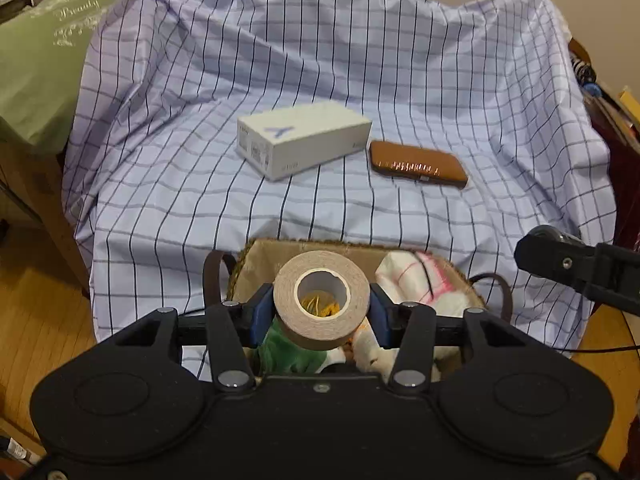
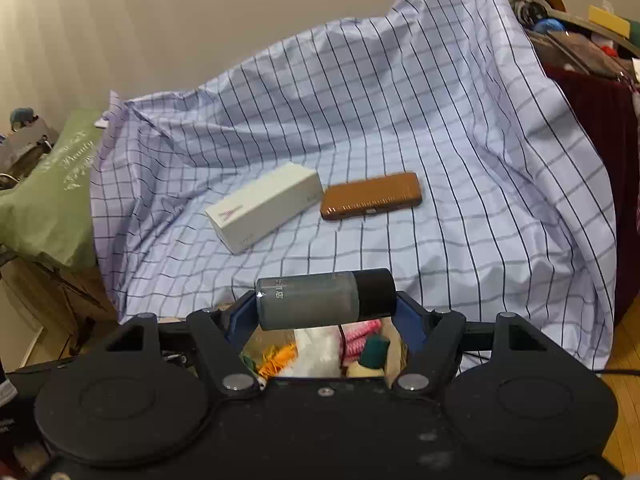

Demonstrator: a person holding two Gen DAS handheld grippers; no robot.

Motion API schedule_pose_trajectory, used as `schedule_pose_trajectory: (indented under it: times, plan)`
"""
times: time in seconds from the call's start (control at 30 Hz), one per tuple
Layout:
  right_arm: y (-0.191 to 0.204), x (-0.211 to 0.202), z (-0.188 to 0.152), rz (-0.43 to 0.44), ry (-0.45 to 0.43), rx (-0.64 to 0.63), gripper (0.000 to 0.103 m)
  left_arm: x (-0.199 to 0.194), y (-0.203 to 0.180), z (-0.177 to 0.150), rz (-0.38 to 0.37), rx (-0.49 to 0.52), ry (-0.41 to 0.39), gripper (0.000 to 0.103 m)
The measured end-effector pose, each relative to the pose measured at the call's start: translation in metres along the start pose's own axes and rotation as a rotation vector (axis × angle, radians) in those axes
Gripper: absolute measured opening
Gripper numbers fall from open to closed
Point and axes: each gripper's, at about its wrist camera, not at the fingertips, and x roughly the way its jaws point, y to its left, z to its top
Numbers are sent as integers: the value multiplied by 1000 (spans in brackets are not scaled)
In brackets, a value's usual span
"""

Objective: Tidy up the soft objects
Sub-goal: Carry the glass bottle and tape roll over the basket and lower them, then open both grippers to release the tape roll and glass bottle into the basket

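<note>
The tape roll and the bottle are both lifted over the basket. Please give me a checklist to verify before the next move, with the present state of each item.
1. Left gripper closed on the tape roll: ok, pads press on both flat sides.
2. Right gripper closed on the bottle, end to end: ok.
3. Bottle cap on: ok, black cap in place.
4. Soft objects inside the basket: ok, cloth and plush pieces lie in it.
5. Free cloth to put both items down near the white box and brown case: ok.
6. Whether the basket holds more hard items: cannot tell.
</note>
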Motion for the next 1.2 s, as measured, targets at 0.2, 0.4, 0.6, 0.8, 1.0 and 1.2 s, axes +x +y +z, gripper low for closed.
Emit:
schedule_pose_trajectory:
  times: [0.2,0.4,0.6,0.8,1.0,1.2]
  plan:
    - [2,12,-11,-49,80,-6,71,9,4,-10,-8,-18,58,48]
    - [1,18,-15,-65,115,1,71,10,5,-12,-12,-30,66,48]
    - [0,18,-16,-67,118,8,71,6,5,-10,1,-37,36,49]
    - [0,20,-16,-67,124,14,71,1,5,-9,16,-37,4,57]
    - [1,21,-17,-70,134,14,71,-3,7,-9,36,-42,-8,63]
    - [3,23,-18,-72,143,6,71,-3,6,-10,53,-35,-6,64]
